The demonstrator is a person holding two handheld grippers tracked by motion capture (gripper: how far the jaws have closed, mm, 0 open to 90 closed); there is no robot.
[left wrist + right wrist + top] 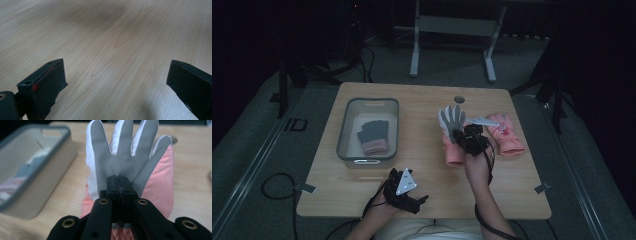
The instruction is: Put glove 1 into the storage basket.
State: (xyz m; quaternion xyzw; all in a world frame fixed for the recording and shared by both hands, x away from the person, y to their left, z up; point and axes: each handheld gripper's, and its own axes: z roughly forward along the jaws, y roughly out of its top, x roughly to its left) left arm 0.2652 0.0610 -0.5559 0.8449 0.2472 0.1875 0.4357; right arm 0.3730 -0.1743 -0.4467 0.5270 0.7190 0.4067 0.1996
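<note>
Step in hand: transfer of pink glove (130, 160) to grey bin (347, 135). Right gripper (120, 185) clamped tight on glove palm, glove at table (422, 180) middle-right, lifted at its fingers. Left gripper (409, 192) idle at near edge, jaws wide, nothing between. Next move, by judgement: carry left over bin rim, then release. 2nd pink glove (507, 135) partly hidden behind gripper plate. Dark glove (373, 136) in bin dim, indistinct.

The pink glove (130, 162), grey grippy palm showing, fingers spread, is pinched at its palm above the table.
</note>
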